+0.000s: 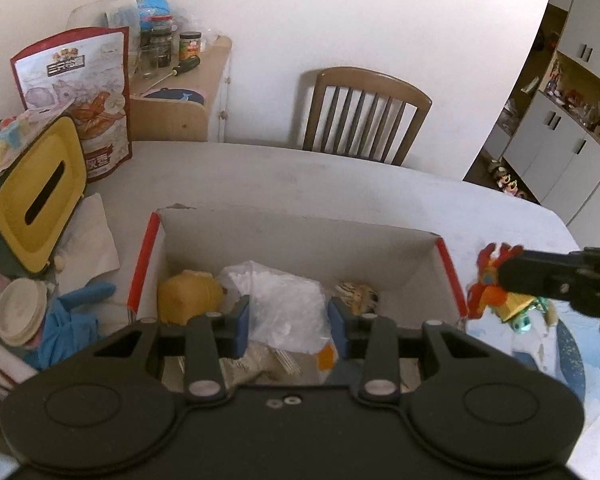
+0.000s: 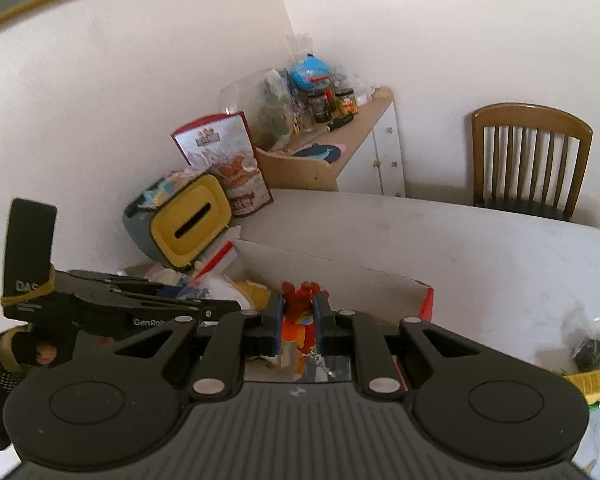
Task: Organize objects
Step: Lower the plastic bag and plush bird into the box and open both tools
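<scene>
1. While both grippers carry a load, the step in hand looks like dropping items into the cardboard box [image 1: 380,248] on the worktop [image 1: 340,176].
2. The left gripper [image 1: 288,316] is clamped on a clear plastic bag [image 1: 288,300], hanging over the box interior.
3. The right gripper [image 2: 296,328] is pinched tight on a red-orange toy [image 2: 300,320], just beside the box's right wall.
4. Next, probably: bring the toy over the rim, then part the jaws.
</scene>
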The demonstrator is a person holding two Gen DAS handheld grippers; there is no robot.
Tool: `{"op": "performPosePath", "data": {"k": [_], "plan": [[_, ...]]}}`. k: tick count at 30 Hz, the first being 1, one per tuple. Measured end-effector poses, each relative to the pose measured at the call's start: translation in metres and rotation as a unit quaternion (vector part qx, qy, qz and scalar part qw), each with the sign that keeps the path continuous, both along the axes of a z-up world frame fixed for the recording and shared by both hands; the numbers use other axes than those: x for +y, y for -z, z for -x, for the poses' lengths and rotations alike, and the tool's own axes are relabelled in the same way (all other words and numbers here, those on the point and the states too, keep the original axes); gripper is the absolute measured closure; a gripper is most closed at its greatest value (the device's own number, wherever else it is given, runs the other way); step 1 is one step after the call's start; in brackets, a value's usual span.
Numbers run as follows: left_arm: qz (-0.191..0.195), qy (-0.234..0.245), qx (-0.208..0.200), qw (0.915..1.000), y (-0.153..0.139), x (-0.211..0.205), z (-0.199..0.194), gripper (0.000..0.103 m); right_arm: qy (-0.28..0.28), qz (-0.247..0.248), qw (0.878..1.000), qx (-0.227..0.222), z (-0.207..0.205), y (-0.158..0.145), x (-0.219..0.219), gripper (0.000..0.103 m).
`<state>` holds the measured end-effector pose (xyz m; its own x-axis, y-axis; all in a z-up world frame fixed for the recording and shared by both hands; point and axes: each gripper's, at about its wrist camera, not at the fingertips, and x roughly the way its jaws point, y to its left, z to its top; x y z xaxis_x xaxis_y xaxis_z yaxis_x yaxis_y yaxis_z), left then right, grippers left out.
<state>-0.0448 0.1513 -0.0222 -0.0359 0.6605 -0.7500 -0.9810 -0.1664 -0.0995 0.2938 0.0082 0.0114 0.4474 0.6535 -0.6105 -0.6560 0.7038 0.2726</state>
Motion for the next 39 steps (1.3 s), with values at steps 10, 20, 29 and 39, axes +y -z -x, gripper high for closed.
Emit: {"op": "performPosePath", "data": {"k": [10, 20, 29, 39], "plan": [[0.026, 0.01, -0.007, 0.9996, 0.033, 0.038, 0.006, 0.065, 0.014, 0.04, 0.999, 0.018, -0.029, 0.043, 0.026, 0.088], [0.082, 0.022, -0.013, 0.9963, 0.063, 0.067, 0.005, 0.065, -0.012, 0.087, 0.995, 0.039, -0.025, 0.082, 0.048, 0.088], [0.132, 0.032, -0.014, 0.9907, 0.082, 0.075, 0.005, 0.065, -0.032, 0.106, 0.993, 0.046, -0.012, 0.095, 0.056, 0.088], [0.158, 0.029, -0.021, 0.9867, 0.088, 0.082, 0.005, 0.063, -0.018, 0.103, 0.993, 0.055, -0.01, 0.094, 0.055, 0.088]]}}
